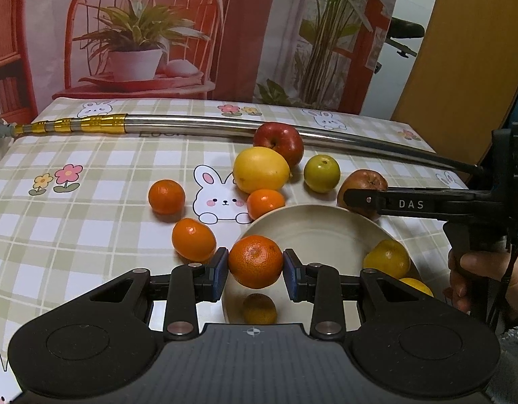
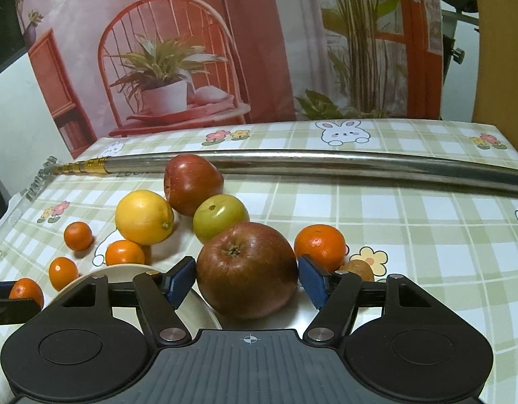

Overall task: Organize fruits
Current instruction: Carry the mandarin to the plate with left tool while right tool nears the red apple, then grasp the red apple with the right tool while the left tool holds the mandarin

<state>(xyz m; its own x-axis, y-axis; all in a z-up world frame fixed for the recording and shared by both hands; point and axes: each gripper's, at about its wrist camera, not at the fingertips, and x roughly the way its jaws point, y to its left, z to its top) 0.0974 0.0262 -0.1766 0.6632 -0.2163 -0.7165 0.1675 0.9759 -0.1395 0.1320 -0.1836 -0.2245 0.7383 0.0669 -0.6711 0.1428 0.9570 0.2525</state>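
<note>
Left hand-held gripper [image 1: 255,274] clamped on a mandarin [image 1: 255,261], blue pads pressed to both sides, hanging over the near rim of the cream plate [image 1: 312,225]. On the plate below and right of it: a small brownish fruit [image 1: 259,308] and two yellow citrus [image 1: 386,257] at the right edge. Right hand-held gripper [image 2: 247,281] is spread wide around a dull red apple [image 2: 247,269]; pads look just clear of the skin, so no grip, and the apple sits on the counter [image 2: 410,229] just beside the plate rim. Beyond it: green fruit [image 2: 220,215], lemon [image 2: 143,217], second red apple [image 2: 191,183], a mandarin to its right [image 2: 319,245], a few more small mandarins to its left [image 2: 78,235], and a metal pole [image 2: 326,161] across the far side. Judgement: early-to-mid progress, only three pieces plated, roughly nine left loose on the counter.
</note>
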